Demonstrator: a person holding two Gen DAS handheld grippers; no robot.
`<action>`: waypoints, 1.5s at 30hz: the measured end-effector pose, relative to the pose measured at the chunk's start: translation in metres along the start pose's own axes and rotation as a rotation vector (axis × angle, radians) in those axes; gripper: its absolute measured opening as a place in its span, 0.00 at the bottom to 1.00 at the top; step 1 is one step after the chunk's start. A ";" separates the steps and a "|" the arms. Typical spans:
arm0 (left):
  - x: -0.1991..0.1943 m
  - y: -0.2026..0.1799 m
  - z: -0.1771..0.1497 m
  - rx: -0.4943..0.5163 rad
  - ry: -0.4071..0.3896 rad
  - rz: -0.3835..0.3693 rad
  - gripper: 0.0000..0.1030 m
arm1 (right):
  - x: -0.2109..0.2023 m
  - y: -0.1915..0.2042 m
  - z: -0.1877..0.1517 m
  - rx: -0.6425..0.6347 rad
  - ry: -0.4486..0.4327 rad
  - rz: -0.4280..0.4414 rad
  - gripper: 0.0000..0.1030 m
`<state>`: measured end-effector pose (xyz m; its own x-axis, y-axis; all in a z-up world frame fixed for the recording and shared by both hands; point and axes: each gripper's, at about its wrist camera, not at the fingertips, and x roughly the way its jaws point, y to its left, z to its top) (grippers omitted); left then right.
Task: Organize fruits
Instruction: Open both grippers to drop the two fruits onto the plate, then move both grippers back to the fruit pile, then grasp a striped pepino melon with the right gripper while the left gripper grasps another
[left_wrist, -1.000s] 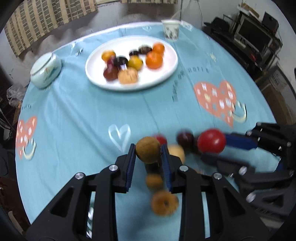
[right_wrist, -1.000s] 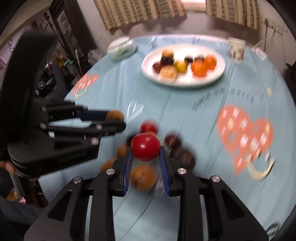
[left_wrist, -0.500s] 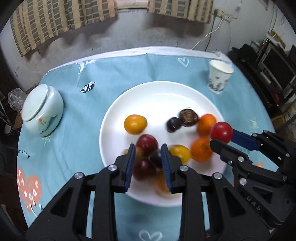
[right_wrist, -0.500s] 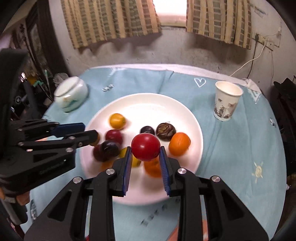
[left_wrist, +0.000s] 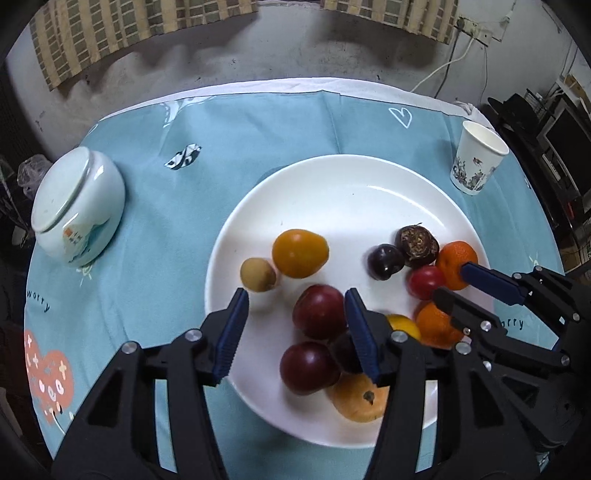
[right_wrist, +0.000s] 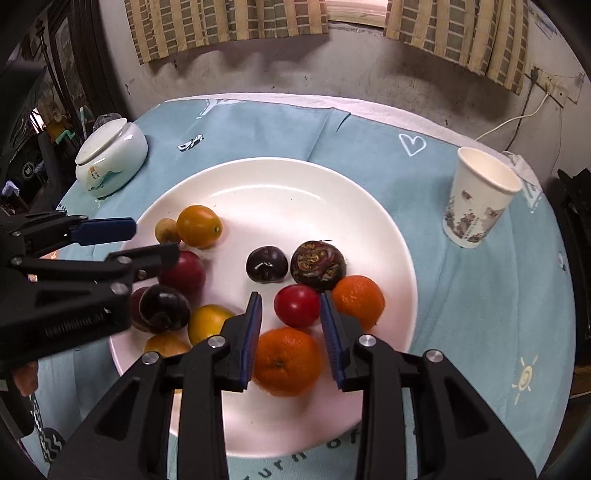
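Observation:
A white plate (left_wrist: 332, 192) (right_wrist: 280, 184) on the blue tablecloth holds several fruits. My left gripper (left_wrist: 295, 325) is open over the plate's near left; a small tan fruit (left_wrist: 258, 275) lies just beyond its left finger, beside a yellow-orange fruit (left_wrist: 300, 253). Dark red plums (left_wrist: 319, 312) lie between and below its fingers. My right gripper (right_wrist: 291, 332) is open; the red tomato (right_wrist: 297, 305) (left_wrist: 424, 282) rests on the plate between its fingertips, among two oranges (right_wrist: 286, 362), a dark plum (right_wrist: 266, 264) and a mottled dark fruit (right_wrist: 317, 264).
A white lidded ceramic jar (left_wrist: 77, 206) (right_wrist: 110, 158) stands left of the plate. A paper cup (left_wrist: 476, 162) (right_wrist: 480, 195) stands at the right. A small wrapper (left_wrist: 183, 157) lies behind the plate. The wall and curtains are beyond the table's far edge.
Both grippers travelled from the near table to over the plate. The left let go of the tan fruit and the right let go of the red tomato; both now lie on the plate.

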<state>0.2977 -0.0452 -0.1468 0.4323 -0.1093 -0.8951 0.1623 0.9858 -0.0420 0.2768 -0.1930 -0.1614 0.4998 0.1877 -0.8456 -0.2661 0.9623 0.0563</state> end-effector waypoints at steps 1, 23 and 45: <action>-0.004 0.001 -0.002 -0.005 -0.001 0.005 0.54 | -0.003 0.000 0.000 0.000 0.000 0.008 0.56; -0.132 0.007 -0.279 0.044 0.053 -0.112 0.69 | -0.149 0.080 -0.264 -0.083 0.009 0.174 0.63; -0.124 -0.019 -0.314 0.085 0.123 -0.122 0.72 | -0.107 0.110 -0.259 -0.136 0.123 0.310 0.36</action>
<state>-0.0377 -0.0108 -0.1741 0.2943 -0.2063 -0.9332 0.2835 0.9513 -0.1209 -0.0196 -0.1580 -0.2021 0.2779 0.4334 -0.8573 -0.5011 0.8268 0.2556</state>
